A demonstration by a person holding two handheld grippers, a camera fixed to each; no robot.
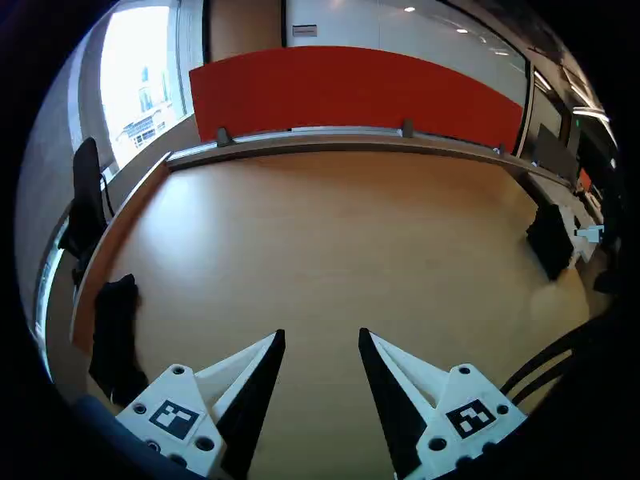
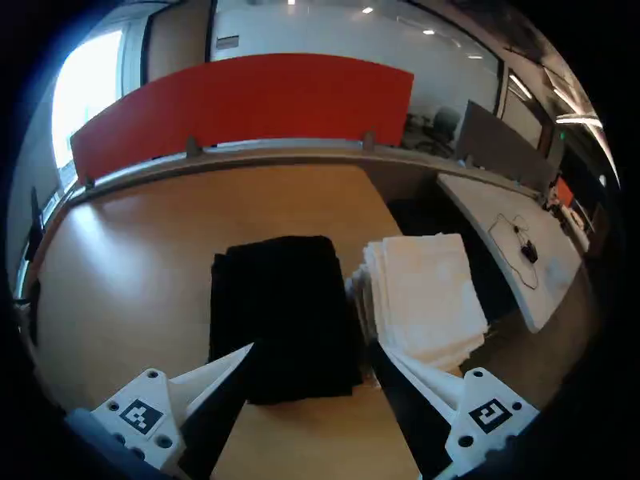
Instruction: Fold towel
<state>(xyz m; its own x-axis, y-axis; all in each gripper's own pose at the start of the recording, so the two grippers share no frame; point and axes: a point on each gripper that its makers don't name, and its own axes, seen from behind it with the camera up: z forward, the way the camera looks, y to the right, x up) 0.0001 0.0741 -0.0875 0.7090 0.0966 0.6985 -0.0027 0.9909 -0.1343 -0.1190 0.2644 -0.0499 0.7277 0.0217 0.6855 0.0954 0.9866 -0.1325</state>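
Your right gripper (image 2: pixel 312 348) hangs with its jaws spread wide and nothing between them, just over the near end of the black towel stack (image 2: pixel 280 312). That stack lies folded flat on the table (image 2: pixel 128 264), towards the table's right edge. The white towel stack (image 2: pixel 428 296) sits just beside it, right at that edge and seemingly touching along the long side. Your left gripper (image 1: pixel 320 332) is spread apart too, holding nothing, and looks across bare wood towards the red divider (image 1: pixel 344 88) along the far edge.

Expect the towels to be light, soft and limp. They have no stiffness, so a lifted layer will probably droop and drag the ones beneath it. The cloth should give the pads fair friction, and nothing here can break. Take one layer only, at a near corner or along the near hem. Pinch shallow so you do not gather the whole pile.

No basket, bin or tray holds any of this; both stacks rest straight on the wood. A dark bundle (image 1: pixel 116 336) lies at the table's left edge in the left gripper view. It may be another towel, but the view there is too distorted to tell.
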